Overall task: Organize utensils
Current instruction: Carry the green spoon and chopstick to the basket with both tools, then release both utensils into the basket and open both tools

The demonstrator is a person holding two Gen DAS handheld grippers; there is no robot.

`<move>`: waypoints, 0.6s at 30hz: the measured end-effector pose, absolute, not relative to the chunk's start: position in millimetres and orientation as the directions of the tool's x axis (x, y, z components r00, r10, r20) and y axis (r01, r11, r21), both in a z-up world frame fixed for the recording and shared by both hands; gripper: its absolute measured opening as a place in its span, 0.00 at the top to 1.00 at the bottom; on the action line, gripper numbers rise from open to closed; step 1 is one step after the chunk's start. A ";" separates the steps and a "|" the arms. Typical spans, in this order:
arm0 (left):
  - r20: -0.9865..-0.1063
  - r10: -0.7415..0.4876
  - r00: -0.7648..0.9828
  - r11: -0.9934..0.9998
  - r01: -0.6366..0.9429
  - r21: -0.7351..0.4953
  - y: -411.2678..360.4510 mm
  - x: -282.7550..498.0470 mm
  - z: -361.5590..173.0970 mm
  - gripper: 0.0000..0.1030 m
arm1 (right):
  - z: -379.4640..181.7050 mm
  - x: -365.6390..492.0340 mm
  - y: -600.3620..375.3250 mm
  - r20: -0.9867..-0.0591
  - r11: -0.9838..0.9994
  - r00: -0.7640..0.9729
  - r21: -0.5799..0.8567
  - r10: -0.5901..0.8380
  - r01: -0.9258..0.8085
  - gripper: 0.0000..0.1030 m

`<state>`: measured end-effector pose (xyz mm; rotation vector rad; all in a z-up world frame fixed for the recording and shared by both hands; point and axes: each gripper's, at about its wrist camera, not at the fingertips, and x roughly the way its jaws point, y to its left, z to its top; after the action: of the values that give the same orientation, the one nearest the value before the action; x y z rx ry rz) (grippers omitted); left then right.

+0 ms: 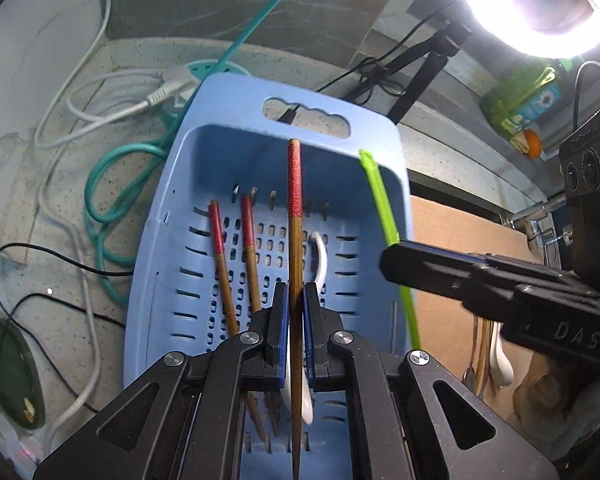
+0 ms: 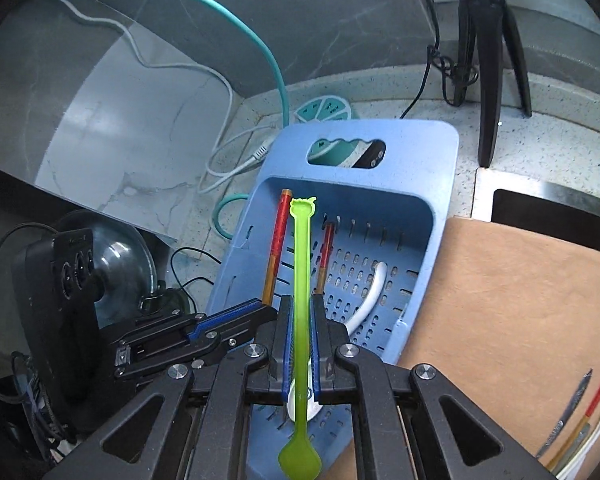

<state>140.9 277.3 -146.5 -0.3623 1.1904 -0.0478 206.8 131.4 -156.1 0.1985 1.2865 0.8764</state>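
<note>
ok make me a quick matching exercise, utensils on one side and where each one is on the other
1. red-topped wooden chopstick
2. lime green plastic spoon
3. white curved spoon

a. lying in the light blue slotted plastic basket
b. clamped in the left hand-held gripper
c. clamped in the right hand-held gripper

Pairs: 1-b, 2-c, 3-a
</note>
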 end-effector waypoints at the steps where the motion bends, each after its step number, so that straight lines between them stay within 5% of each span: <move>1: -0.900 -0.224 0.374 0.941 -0.156 -0.299 277.8 141.8 -148.9 0.95 | -158.1 207.0 134.4 -0.753 0.675 0.015 0.581 0.658 -0.455 0.94; 18: -0.917 -0.210 0.340 0.936 -0.203 -0.289 287.2 142.1 -160.2 0.92 | -169.7 209.2 147.8 -0.784 0.696 0.019 0.539 0.621 -0.475 0.91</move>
<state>142.1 287.2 -160.2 -0.3850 1.2332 -0.0048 209.2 147.8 -169.7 0.1379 1.2969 0.8543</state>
